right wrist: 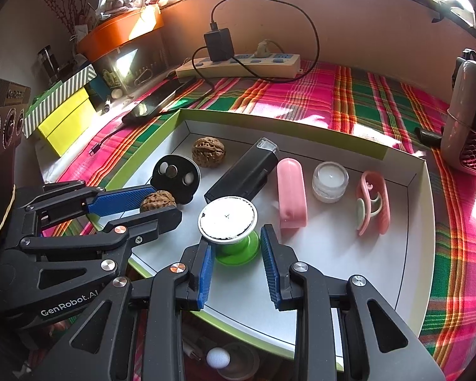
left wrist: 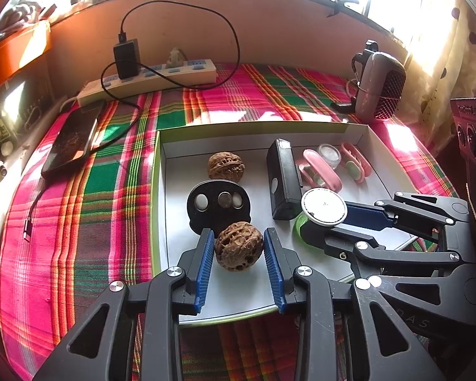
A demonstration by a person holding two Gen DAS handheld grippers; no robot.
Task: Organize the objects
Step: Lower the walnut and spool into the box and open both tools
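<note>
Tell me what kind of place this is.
Probably a home: a plaid pink-and-green cloth under a window, a white power strip with a charger, a charging black phone, and household clutter.

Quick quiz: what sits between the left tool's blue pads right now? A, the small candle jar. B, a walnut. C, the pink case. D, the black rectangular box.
B: the left tool has its pads either side of a walnut in the tray.
</note>
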